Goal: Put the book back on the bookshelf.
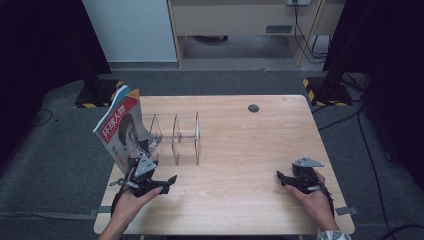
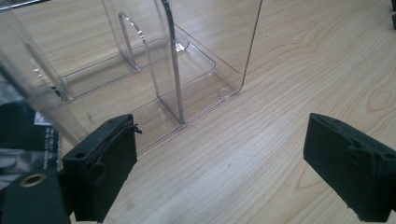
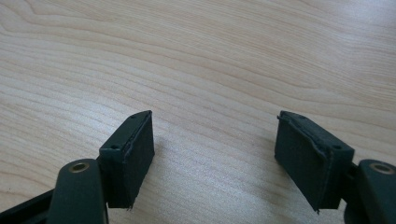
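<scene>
A clear acrylic rack (image 1: 184,137) with several upright dividers stands on the wooden table (image 1: 250,145). A red-and-white magazine (image 1: 120,131) leans tilted at the rack's left end; whether it sits inside a slot I cannot tell. My left gripper (image 1: 170,183) hovers just in front of the rack's near left corner, open with nothing between its jaws. In the left gripper view the gripper (image 2: 222,130) faces the rack (image 2: 187,88), with the magazine's dark edge (image 2: 23,140) at the left. My right gripper (image 1: 280,179) rests near the table's front right, open and empty (image 3: 215,121).
A round cable grommet (image 1: 253,108) sits in the table's far side. Bare wood (image 3: 187,56) stretches between the rack and the right gripper. Dark stands with striped bases (image 1: 320,92) flank the table on the floor.
</scene>
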`<control>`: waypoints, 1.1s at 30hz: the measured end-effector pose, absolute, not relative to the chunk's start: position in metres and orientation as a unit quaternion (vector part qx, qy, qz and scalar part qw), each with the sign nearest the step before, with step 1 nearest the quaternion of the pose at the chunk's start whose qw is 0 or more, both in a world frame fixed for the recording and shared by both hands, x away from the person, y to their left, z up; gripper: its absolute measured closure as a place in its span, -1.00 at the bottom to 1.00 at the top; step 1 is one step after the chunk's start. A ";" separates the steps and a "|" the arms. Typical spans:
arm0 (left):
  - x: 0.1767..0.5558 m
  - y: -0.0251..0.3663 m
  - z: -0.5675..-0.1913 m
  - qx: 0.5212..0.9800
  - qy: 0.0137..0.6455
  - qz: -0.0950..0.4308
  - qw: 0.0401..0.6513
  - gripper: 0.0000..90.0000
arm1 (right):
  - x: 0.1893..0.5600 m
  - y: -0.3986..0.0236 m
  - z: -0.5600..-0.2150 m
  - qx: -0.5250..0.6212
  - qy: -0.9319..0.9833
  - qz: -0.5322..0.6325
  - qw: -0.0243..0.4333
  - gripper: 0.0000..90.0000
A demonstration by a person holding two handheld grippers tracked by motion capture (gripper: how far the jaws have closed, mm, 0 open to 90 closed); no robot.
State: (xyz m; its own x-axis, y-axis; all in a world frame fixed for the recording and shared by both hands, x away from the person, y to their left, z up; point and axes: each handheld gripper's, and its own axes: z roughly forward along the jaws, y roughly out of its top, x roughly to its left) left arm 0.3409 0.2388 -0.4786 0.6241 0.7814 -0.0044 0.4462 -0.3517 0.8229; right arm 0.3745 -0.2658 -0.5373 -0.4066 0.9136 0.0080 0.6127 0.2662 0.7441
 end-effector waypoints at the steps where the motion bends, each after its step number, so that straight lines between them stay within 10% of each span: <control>1: 0.342 0.237 -0.479 0.799 0.384 0.199 0.418 -0.81 | 0.375 -0.266 -0.537 0.498 0.766 0.344 0.219 -0.38; 33: 0.365 0.159 -0.485 0.827 0.343 0.154 0.417 -0.86 | 0.378 -0.264 -0.539 0.515 0.764 0.324 0.214 -0.86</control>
